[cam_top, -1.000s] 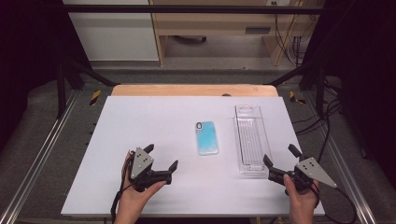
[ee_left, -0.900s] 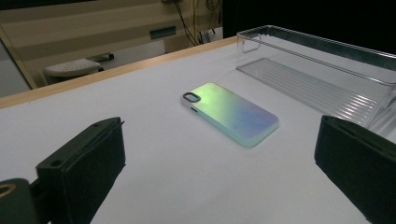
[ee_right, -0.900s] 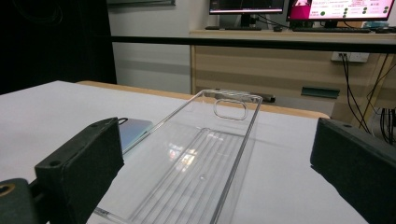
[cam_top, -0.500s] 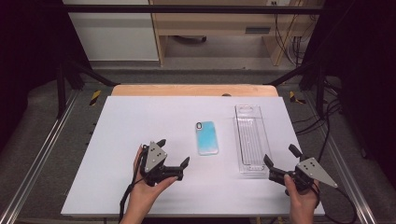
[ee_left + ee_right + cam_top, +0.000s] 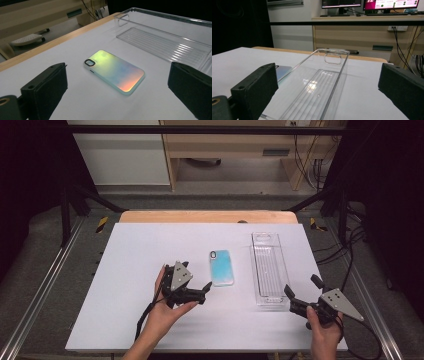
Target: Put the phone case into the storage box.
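A phone (image 5: 221, 267) in a shimmering blue case lies camera side up at the middle of the white table (image 5: 130, 250). To its right lies a clear plastic tray (image 5: 269, 269), long side running away from me. My left gripper (image 5: 196, 275) hovers just left of the phone's near end, open and holding nothing. The left gripper view has the phone (image 5: 115, 71) between and beyond the wide-apart jaws, with the tray (image 5: 162, 42) behind it. My right gripper (image 5: 301, 285) is open at the tray's near right corner. Its view looks along the tray (image 5: 319, 85), with the phone (image 5: 283, 71) at left.
A wooden strip (image 5: 207, 216) edges the table's far side. Metal rails (image 5: 40, 295) run along both sides, and cables (image 5: 350, 245) hang at the right. A desk with monitors (image 5: 367, 3) stands beyond the table.
My left gripper has moved right and a little forward, from the table's near left up to the phone's near end. The right gripper has stayed in place.
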Demonstrator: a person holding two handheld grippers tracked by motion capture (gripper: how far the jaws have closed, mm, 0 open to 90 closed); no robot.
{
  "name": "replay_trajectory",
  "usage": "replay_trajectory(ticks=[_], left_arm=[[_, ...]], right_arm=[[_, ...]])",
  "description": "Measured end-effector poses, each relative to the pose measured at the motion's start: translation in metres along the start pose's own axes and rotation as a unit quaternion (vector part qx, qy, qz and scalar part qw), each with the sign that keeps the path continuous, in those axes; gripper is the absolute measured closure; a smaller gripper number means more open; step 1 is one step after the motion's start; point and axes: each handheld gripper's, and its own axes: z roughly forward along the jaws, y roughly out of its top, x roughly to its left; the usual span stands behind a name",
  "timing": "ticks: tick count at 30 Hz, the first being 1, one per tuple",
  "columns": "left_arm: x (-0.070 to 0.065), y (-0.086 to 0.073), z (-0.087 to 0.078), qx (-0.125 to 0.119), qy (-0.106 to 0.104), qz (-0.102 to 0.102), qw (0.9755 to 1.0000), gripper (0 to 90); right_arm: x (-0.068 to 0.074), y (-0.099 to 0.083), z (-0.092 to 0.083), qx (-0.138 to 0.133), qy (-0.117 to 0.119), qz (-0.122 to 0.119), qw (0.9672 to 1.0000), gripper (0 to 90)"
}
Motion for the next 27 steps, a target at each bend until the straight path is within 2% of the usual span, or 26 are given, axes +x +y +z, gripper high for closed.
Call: replay_trajectory(ticks=[3, 6, 9, 15, 16, 19, 21, 23, 27], left_arm=[[0.003, 0.0, 0.01, 0.007, -0.012, -0.012, 0.9998, 2.2], [0.008, 0.0, 0.018, 0.013, -0.018, -0.014, 0.9997, 2.3], [0.015, 0.001, 0.026, 0.015, -0.027, -0.028, 0.9991, 3.3], [0.031, 0.006, 0.043, 0.021, -0.04, -0.03, 0.9985, 7.5], [0.032, 0.007, 0.045, 0.025, -0.039, -0.022, 0.9987, 9.1], [0.032, 0.007, 0.053, 0.032, -0.043, -0.024, 0.9982, 11.9], [0.031, 0.007, 0.06, 0.035, -0.046, -0.016, 0.9982, 14.5], [0.03, 0.007, 0.065, 0.036, -0.05, -0.017, 0.998, 19.6], [0.03, 0.008, 0.073, 0.041, -0.047, -0.015, 0.9979, 33.0]], right_arm=[[0.0, 0.0, 0.0, -0.001, 0.0, 0.001, 1.0, 2.8], [-0.001, 0.0, 0.0, -0.001, 0.0, 0.003, 1.0, 2.8], [-0.001, 0.0, 0.0, -0.001, 0.0, 0.002, 1.0, 2.8], [0.001, 0.0, 0.002, -0.001, 0.005, 0.005, 1.0, 2.8], [0.002, 0.0, 0.002, 0.0, 0.006, 0.003, 1.0, 2.7], [0.004, -0.001, 0.004, 0.004, 0.009, -0.004, 0.9999, 2.7], [0.005, -0.002, 0.006, 0.006, 0.011, -0.005, 0.9999, 2.7], [0.007, -0.002, 0.007, 0.009, 0.011, -0.007, 0.9999, 2.7], [0.01, -0.002, 0.007, 0.011, 0.012, -0.011, 0.9998, 2.7]])
